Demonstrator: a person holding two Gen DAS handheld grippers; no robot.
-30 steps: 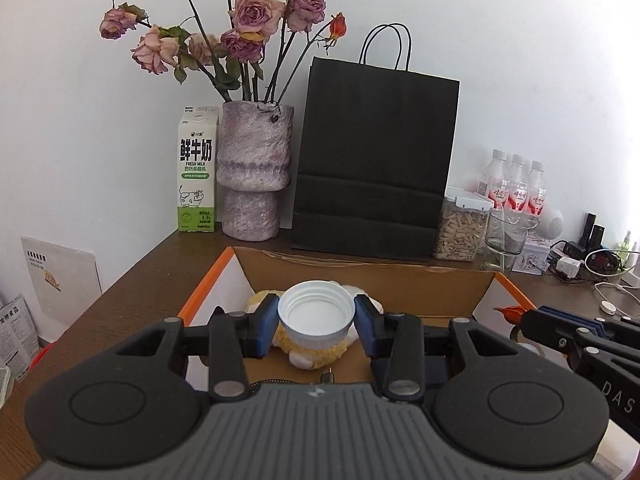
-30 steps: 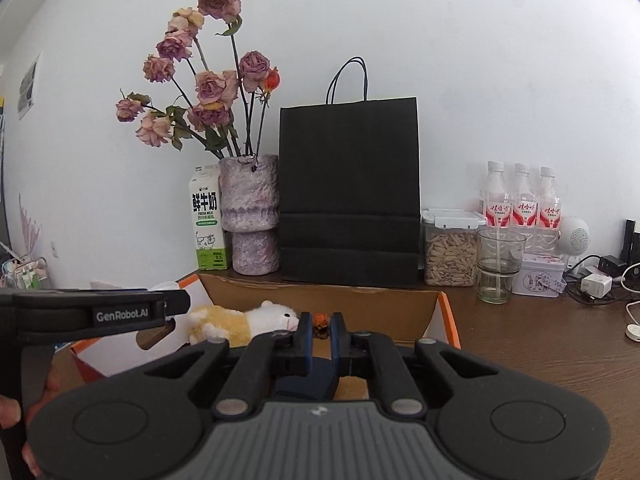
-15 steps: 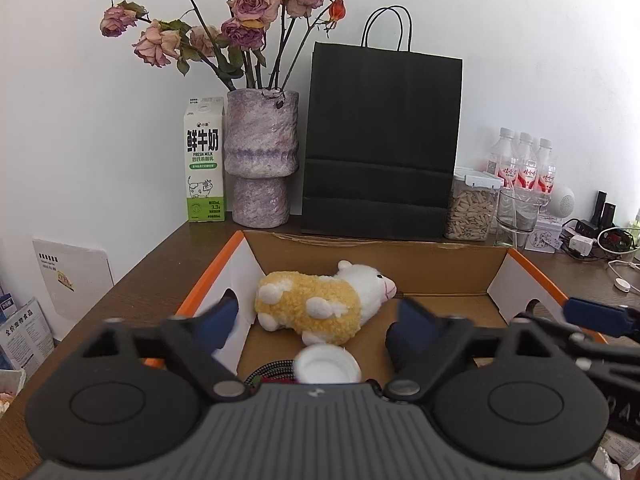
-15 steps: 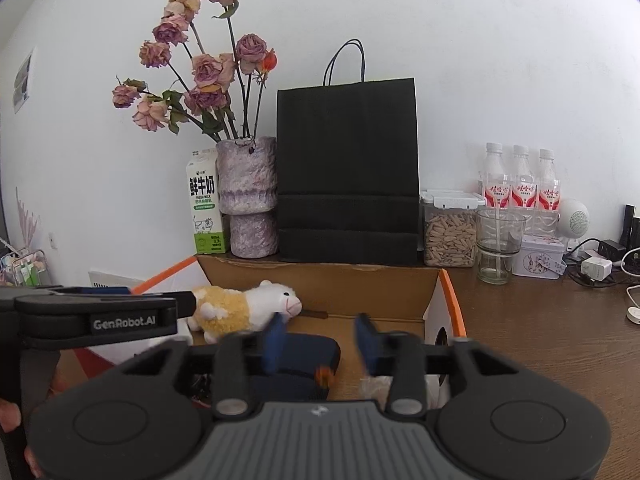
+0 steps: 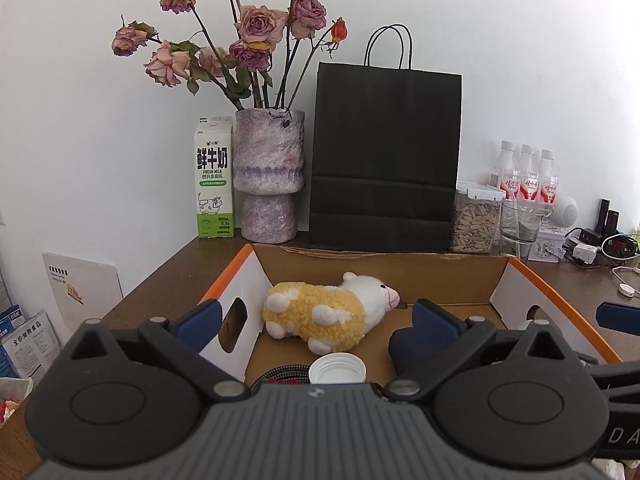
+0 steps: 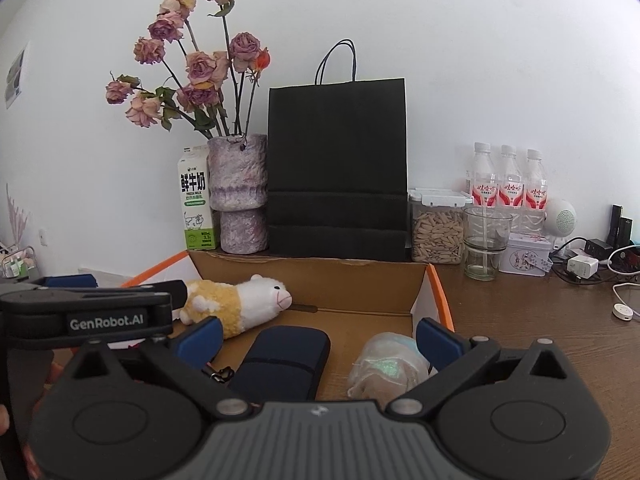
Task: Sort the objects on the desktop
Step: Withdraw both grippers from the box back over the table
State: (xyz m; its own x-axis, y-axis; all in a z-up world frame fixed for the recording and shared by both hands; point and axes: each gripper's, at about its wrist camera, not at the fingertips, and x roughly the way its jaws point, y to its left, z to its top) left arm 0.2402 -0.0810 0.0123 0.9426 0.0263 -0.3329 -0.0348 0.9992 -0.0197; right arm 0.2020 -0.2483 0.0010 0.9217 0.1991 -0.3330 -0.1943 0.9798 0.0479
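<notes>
Along the worktop's point(image 5: 168, 280) back edge we see a milk carton point(image 5: 213, 178) touching a vase point(image 5: 269, 176) of dried roses point(image 5: 256, 24), then a black bag point(image 5: 386, 156), a seed jar point(image 5: 476, 220), a glass point(image 5: 520, 224) and three bottles point(image 5: 528, 172). Chargers point(image 6: 582, 266) and cables lie toward the right back corner.

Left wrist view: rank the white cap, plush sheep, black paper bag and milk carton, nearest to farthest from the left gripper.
1. White cap, in the box, just below the left gripper.
2. Plush sheep, mid-box.
3. Black paper bag, centre, and milk carton, left: both behind the box, too close to call.
</notes>
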